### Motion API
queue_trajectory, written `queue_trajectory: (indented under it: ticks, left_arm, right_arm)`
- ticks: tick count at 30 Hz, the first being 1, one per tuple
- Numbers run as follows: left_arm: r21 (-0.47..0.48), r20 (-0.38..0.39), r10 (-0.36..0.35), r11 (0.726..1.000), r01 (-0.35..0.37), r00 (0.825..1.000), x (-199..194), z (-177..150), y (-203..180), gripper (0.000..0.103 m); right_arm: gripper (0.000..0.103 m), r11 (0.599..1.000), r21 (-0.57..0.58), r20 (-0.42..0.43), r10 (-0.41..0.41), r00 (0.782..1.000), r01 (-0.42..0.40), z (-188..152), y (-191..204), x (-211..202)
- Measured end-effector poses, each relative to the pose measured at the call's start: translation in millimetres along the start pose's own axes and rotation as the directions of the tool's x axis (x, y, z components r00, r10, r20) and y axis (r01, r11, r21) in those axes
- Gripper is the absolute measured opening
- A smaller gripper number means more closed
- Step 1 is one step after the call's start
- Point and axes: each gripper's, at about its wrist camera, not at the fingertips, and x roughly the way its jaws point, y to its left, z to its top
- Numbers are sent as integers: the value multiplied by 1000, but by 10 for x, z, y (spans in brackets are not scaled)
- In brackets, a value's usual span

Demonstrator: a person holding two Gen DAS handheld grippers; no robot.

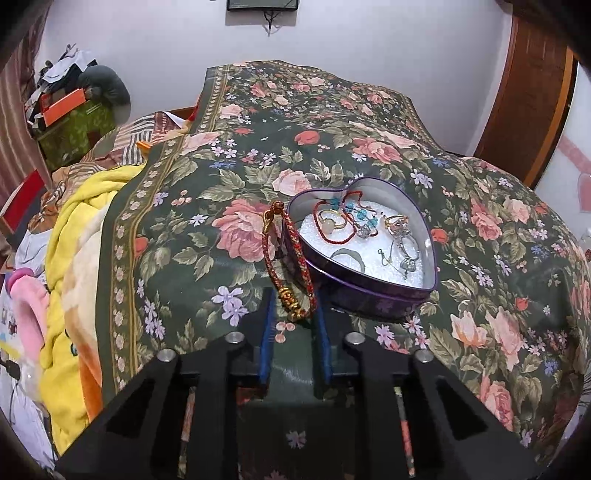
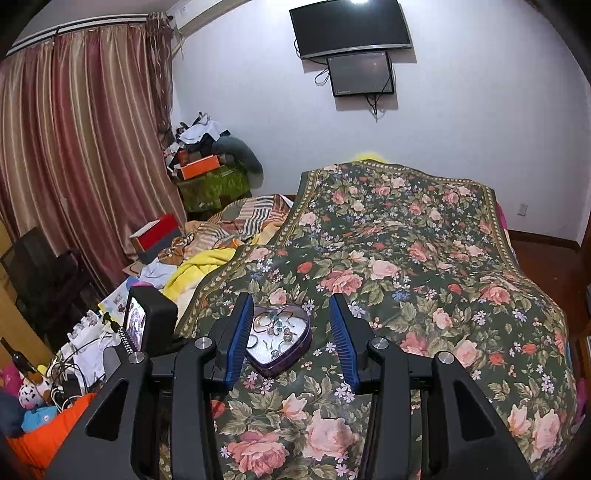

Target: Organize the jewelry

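Observation:
A purple heart-shaped tin (image 1: 369,297) lies open on the floral bedspread (image 1: 258,147). Several rings, a red cord and blue beads rest on its white lining. A red braided bracelet (image 1: 268,258) with gold beads stands upright against the tin's left wall. My left gripper (image 1: 295,314) is shut on the bracelet's lower end, its blue pads pressing the gold bead part. In the right wrist view the tin (image 2: 284,360) lies just beyond my right gripper (image 2: 290,297), which hangs open above the bedspread with nothing between its fingers.
Yellow and striped blankets (image 1: 85,221) are heaped left of the bedspread. Boxes and clothes (image 2: 207,166) pile up in the far corner by the curtain (image 2: 74,147). A black device with a small screen (image 2: 147,321) sits left of my right gripper. Two screens (image 2: 351,29) hang on the wall.

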Motion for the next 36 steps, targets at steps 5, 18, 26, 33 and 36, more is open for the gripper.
queue_trajectory:
  ticks: [5,18,26,33,36]
  left_arm:
    - [-17,33,27,999,-27,999,-64,64,10,5]
    - [63,123,-73,996,66,990,-425,380,-420,5]
    - [48,70,-59,997,56,996,-332,325,-419,8]
    - [6,185,-70,998,70,980,-990,367,-353,8]
    - [7,269,-56,998,56,962,-1344,360,-405,8]
  right_arm:
    - [39,1000,-12,-21,-4,1000,4,-25,2,74]
    - [39,1000,15,-88,4,996,-3,-126,-87,258]
    - [39,1000,14,-87,1,996,1,-123,-116,226]
    - [39,1000,-4,-46,23,999,-24,-43,14,105]
    - [39,999,-18,-14,33,999,-33,7,120,-7]
